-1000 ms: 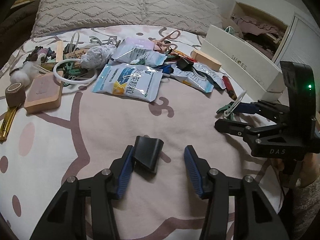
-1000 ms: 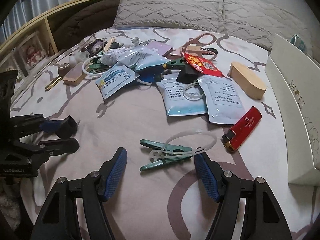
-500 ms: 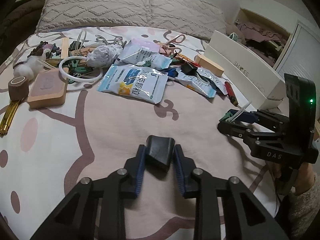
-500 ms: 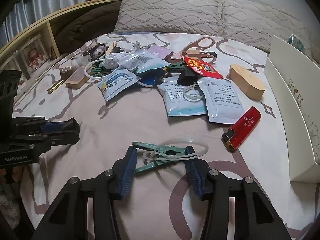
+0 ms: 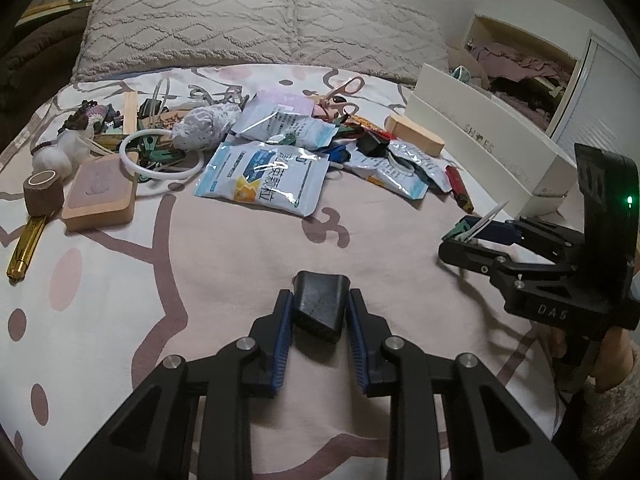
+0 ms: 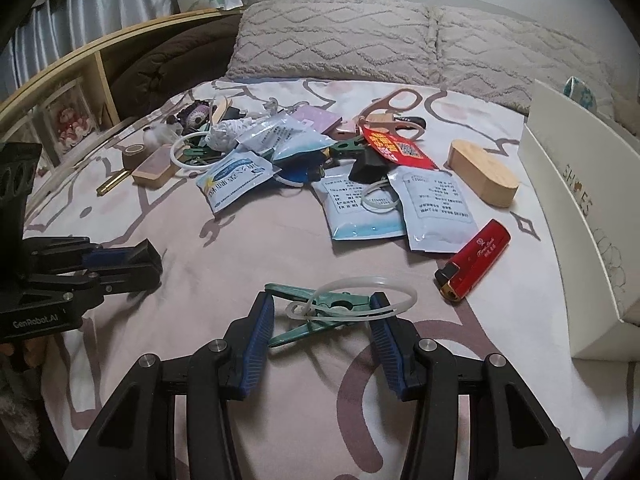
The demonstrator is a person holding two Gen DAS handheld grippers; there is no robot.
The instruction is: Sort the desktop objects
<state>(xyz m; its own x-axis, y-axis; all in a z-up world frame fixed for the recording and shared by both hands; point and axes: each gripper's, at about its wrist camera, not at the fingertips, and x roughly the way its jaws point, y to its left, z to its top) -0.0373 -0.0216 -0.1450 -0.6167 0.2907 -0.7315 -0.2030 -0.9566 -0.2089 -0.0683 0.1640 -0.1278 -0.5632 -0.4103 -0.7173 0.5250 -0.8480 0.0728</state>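
White cardboard box (image 6: pixel 576 208) lettered "SHOES"; left gripper (image 5: pixel 318 312), its body marked "GenRobot.AI", jaws clamped on a black wedge-shaped plastic block (image 5: pixel 320 306); right gripper (image 6: pixel 322 316), marked "DAS", pinching a green plastic clothespin (image 6: pixel 320 304) on the bedsheet.

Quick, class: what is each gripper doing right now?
Left gripper: shut on the small black plastic clip.
Right gripper: shut on the green plastic clothes peg and translucent white ring.

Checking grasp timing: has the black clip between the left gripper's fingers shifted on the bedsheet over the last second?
Cannot tell. The black clip now sits clamped in the left gripper, but against the sheet pattern any shift is too small to separate from camera motion.
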